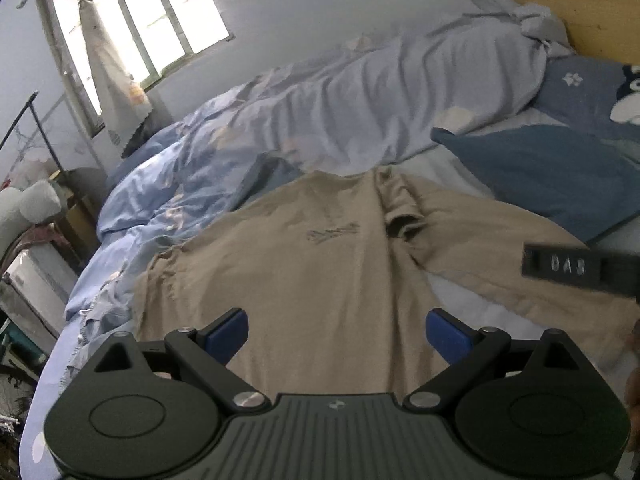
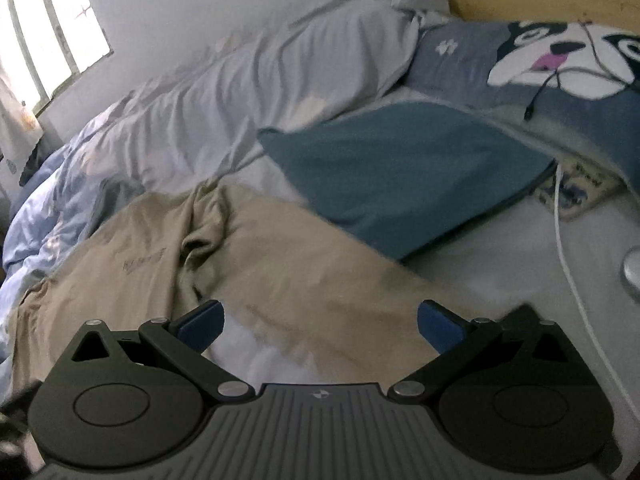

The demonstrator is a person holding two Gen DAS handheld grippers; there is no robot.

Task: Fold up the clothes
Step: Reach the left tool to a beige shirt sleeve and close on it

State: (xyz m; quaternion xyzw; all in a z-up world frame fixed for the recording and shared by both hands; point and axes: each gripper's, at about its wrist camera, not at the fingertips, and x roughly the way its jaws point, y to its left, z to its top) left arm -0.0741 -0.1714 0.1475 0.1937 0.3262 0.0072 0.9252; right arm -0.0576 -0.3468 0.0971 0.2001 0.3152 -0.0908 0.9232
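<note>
- Tan shirt (image 1: pixel 304 264) spread flat on the bed sheet (image 2: pixel 480 264), creased, small dark print on the chest.
- One sleeve (image 1: pixel 400 208) bunched and folded back on itself, deep shadowed crease beside it; same bunching in the right view (image 2: pixel 200 240).
- Fabric edges blurred in both views; hem not resolvable.
- Left view only: window (image 1: pixel 160 28) with tied curtain (image 1: pixel 108 60), clothes rack (image 1: pixel 32 120) and clutter at far left, black lettered part (image 1: pixel 568 266) of the other tool at right edge.
- Right view only: dog-print pillow (image 2: pixel 560 60), white cable (image 2: pixel 568 248) trailing across the sheet, small dark plug (image 2: pixel 530 112) on the pillow.
- Both views: rumpled pale-blue duvet (image 1: pixel 320 104) beyond the shirt, teal pillow (image 2: pixel 400 172), wooden headboard (image 1: pixel 592 12).
- Left gripper (image 1: pixel 337 334): jaws spread wide, blue pads (image 1: pixel 226 336) well apart, nothing between them; shirt body directly ahead and below, filling the gap between the fingers.
- Right gripper (image 2: pixel 319 326): jaws likewise wide apart, empty; shirt ahead and to its left, tan edge running across under the gap, bare white sheet just in front of the body.
- Contact with cloth: cannot tell for either tool.
- Teal pillow ahead-right of both, apart from the fingers, touching or overlapping the shirt's far edge.
</note>
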